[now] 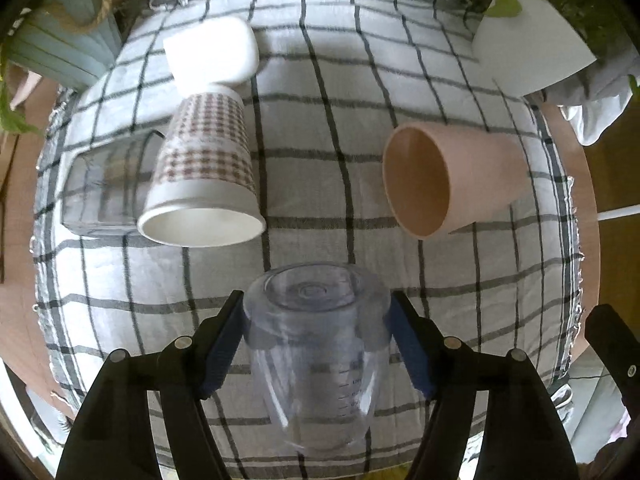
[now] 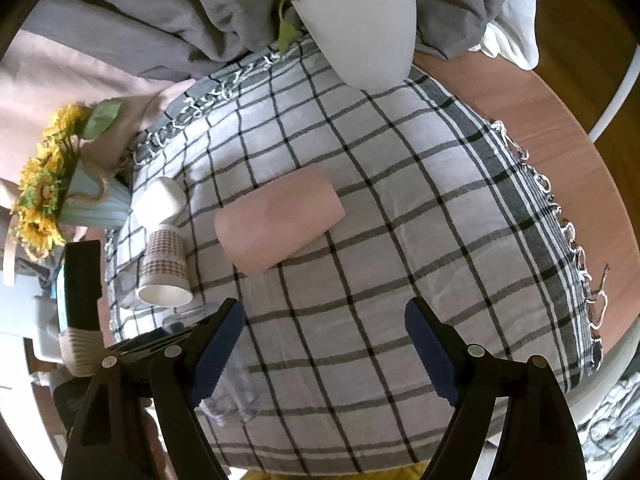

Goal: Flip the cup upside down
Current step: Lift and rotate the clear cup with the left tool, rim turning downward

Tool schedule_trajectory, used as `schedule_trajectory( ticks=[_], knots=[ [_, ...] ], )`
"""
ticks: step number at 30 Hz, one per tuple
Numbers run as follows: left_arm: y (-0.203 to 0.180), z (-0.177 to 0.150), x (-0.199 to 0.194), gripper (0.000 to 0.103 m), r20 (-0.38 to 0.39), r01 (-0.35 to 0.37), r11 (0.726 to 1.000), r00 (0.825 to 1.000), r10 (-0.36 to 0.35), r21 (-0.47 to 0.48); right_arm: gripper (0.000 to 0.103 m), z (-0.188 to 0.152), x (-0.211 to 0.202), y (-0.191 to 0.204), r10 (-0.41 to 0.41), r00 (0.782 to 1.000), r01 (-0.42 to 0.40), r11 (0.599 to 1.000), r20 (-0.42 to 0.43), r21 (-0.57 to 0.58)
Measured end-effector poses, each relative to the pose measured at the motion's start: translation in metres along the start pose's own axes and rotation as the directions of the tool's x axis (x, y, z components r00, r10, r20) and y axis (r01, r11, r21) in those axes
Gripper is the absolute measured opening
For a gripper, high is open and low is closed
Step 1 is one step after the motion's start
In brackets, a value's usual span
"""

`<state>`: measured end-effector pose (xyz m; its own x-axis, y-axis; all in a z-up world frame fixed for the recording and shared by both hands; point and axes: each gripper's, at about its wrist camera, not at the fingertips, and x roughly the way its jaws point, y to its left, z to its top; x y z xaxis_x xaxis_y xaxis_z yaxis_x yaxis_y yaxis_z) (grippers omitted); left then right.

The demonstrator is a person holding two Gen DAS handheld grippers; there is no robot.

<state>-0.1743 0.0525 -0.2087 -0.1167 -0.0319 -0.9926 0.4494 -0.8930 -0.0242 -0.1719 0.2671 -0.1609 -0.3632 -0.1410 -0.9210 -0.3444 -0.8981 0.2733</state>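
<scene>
Now the left gripper fingers clasp the clear measuring cup near its base, above the checked cloth. It seems light, stiff and slippery. The right gripper fingers stand apart, holding nothing.

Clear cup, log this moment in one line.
left gripper: shut on clear measuring cup | right gripper: open | pink cup: on its side

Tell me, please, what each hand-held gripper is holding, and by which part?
The left hand-held gripper clamps the clear measuring cup by its sides near the base. The right hand-held gripper is open and holds nothing.
</scene>
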Motion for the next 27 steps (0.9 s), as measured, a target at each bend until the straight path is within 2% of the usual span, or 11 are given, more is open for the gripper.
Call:
schedule_trajectory(
  ticks=[7, 27],
  knots=[
    [0.000, -0.011, -0.027, 0.070, 0.050, 0.017, 1.000, 0.999, -0.017, -0.009, 0.083, -0.004, -0.011, 0.005, 0.019, 1.000, -0.019, 1.000, 0.017, -0.014],
    [-0.023, -0.025, -0.048, 0.070, 0.110, 0.041, 0.999, 0.993, -0.040, -0.002, 0.083, -0.014, -0.026, 0.008, 0.025, 0.999, -0.023, 0.999, 0.040, -0.038]
  ],
)
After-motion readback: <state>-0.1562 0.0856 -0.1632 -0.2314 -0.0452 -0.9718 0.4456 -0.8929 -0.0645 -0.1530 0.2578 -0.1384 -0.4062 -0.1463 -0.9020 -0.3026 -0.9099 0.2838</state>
